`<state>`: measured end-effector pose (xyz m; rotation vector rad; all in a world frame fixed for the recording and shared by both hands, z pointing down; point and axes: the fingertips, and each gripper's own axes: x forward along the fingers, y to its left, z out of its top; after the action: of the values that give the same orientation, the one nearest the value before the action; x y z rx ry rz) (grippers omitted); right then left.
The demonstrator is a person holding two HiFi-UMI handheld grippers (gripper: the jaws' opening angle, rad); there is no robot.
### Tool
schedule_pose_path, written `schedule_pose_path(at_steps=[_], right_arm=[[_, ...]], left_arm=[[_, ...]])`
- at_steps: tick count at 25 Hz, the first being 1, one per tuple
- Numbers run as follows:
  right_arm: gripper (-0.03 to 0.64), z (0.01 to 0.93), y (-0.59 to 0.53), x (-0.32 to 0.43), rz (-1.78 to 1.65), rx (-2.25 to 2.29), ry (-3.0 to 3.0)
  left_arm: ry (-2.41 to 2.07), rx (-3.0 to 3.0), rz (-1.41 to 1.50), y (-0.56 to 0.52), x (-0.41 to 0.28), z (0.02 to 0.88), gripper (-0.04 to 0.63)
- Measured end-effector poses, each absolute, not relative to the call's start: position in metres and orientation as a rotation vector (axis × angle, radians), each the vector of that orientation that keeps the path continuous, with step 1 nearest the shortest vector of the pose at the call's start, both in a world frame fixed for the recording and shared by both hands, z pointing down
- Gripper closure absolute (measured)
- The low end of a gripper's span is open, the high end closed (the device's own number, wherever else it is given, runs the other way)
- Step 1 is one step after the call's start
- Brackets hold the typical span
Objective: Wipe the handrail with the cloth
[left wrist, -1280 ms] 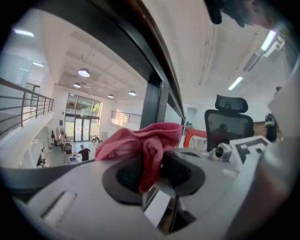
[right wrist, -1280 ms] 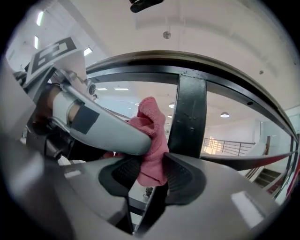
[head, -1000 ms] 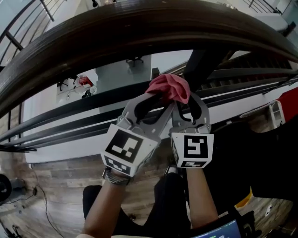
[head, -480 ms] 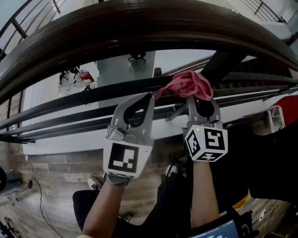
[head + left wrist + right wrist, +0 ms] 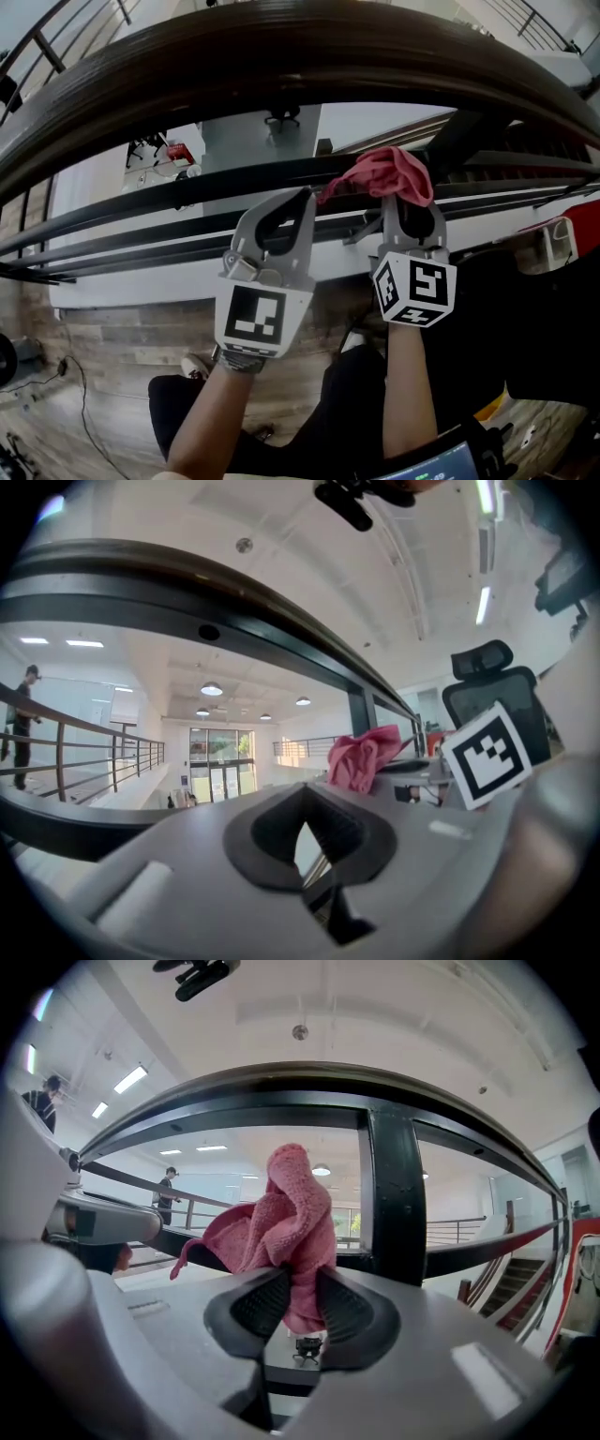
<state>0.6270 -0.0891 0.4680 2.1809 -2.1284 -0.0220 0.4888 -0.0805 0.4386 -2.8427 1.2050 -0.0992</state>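
Note:
A dark wooden handrail [image 5: 281, 56] arcs across the top of the head view. My right gripper [image 5: 410, 199] is shut on a bunched pink cloth [image 5: 389, 172] and holds it just under the rail, beside a black post [image 5: 459, 131]. In the right gripper view the cloth [image 5: 286, 1213] stands up out of the closed pads [image 5: 258, 1302], with the handrail [image 5: 281, 1087] above it. My left gripper [image 5: 302, 197] is to the left of the cloth, shut and empty, its tips touching. The left gripper view shows the cloth [image 5: 361, 757] off to the right.
Thin dark lower rails [image 5: 141, 202] run below the handrail. A wood floor [image 5: 94, 328] lies far below, and the person's legs show at the bottom. A black office chair [image 5: 492, 682] stands to the right. Stairs [image 5: 562, 1269] descend at the right.
The left gripper stood open against the cloth; it has since closed empty and swung left, away from the cloth. The right gripper kept its hold and shifted slightly right.

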Motion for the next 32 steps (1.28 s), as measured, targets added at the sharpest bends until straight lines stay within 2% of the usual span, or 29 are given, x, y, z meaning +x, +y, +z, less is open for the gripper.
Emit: schedule_pose_path(at_steps=[5, 32], right_arm=[[0.531, 0.468, -0.089, 0.626, -0.025, 2.252, -2.022], [0.540, 0.470, -0.089, 0.577, -0.014, 2.251, -2.010]], left_arm=[[1.208, -2.878, 0.026, -0.076, 0.471, 0.428, 0.589], [1.235, -2.877, -0.044, -0.083, 0.415, 0.422, 0.589]])
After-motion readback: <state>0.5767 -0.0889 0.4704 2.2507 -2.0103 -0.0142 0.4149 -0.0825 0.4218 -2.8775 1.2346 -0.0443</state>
